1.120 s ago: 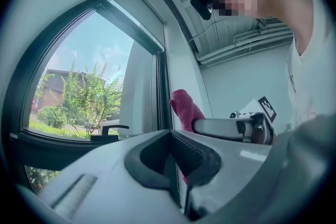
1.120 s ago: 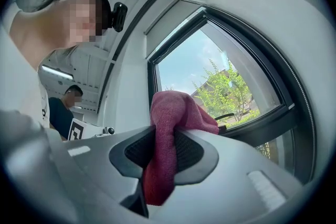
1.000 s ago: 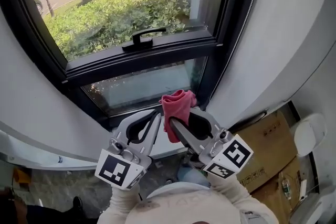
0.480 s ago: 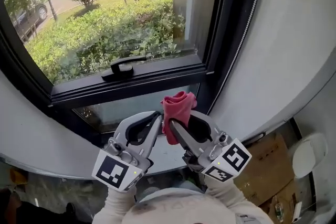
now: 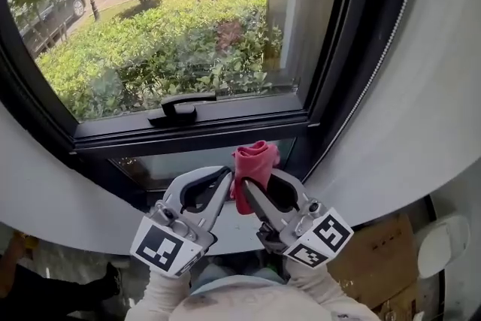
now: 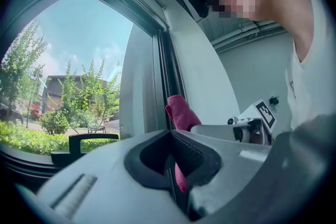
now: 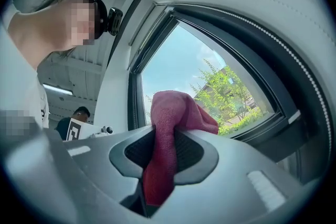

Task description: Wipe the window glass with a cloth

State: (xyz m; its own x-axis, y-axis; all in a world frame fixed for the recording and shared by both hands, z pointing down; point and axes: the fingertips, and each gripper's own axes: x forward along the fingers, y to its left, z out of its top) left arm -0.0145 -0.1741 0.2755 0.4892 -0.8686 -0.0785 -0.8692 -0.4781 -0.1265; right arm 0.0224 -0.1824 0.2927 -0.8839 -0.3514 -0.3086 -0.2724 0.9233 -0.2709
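While the red cloth is pinched by the right gripper at lower centre, below the window glass, its lower end is hidden; the left gripper is held pressed together beside it.

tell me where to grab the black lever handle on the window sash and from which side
Grip the black lever handle on its horizontal bar, near the free right end. The bar stands clear of the dark window frame on a base at its left end, so jaws can likely close around it. Come straight in from the room side, one jaw above and one below.
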